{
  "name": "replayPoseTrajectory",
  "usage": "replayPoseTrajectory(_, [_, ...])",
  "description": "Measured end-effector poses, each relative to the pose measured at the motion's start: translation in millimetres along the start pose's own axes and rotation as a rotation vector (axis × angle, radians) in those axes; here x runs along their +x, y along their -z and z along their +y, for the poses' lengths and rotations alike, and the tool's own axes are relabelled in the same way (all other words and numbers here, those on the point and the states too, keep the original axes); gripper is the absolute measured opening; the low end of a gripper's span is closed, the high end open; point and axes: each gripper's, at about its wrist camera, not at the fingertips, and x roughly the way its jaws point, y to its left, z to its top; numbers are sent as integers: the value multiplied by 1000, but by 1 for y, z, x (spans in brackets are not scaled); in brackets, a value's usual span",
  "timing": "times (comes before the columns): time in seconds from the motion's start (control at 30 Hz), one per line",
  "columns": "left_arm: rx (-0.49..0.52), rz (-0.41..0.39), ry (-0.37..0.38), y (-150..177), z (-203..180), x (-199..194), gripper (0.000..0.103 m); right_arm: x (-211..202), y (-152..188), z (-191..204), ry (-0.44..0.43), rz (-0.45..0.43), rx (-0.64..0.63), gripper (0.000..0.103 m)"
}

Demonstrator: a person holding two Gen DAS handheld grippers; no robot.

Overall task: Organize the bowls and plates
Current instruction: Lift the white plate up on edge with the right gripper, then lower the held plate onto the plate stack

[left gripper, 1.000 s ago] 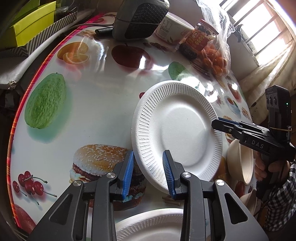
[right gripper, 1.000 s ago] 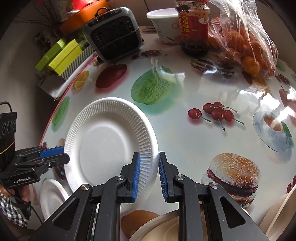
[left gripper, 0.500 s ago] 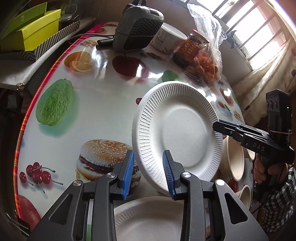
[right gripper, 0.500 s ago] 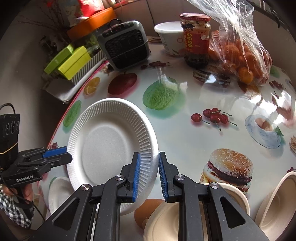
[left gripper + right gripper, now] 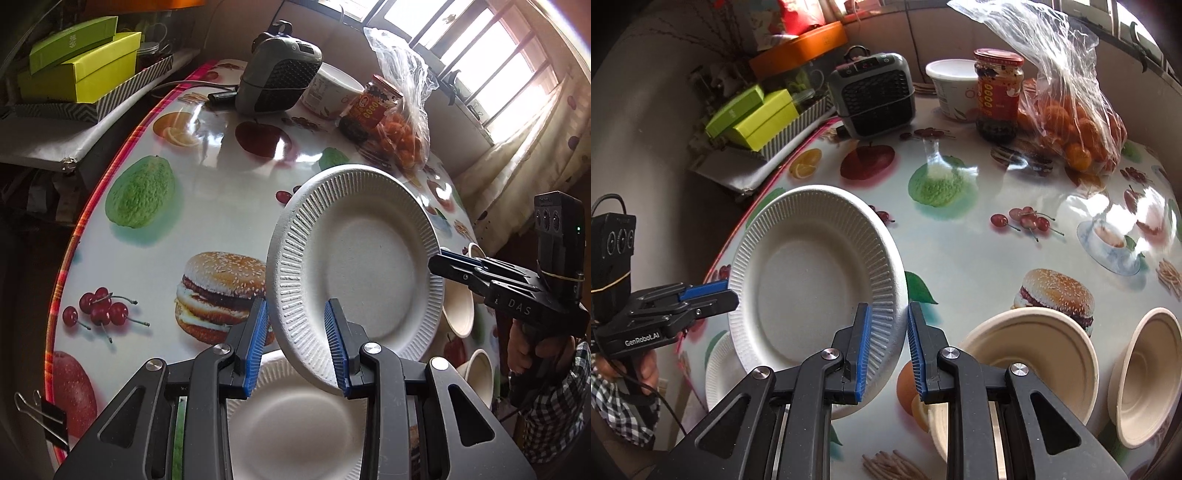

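Both grippers [image 5: 297,345] [image 5: 886,349] pinch one empty paper plate [image 5: 354,273]; tan bowls [image 5: 1030,354] sit empty.

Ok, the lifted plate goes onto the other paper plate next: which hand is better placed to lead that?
Left. The second paper plate lies right below the left tongs, which grip the lifted plate by its rim. The right tongs hold the opposite rim, over by the bowls.
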Motion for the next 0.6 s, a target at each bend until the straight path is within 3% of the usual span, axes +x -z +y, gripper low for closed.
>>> replayPoseTrajectory(0.6, [-23, -20, -15, 48, 20, -33, 33, -7, 45, 45, -28, 30, -44, 20])
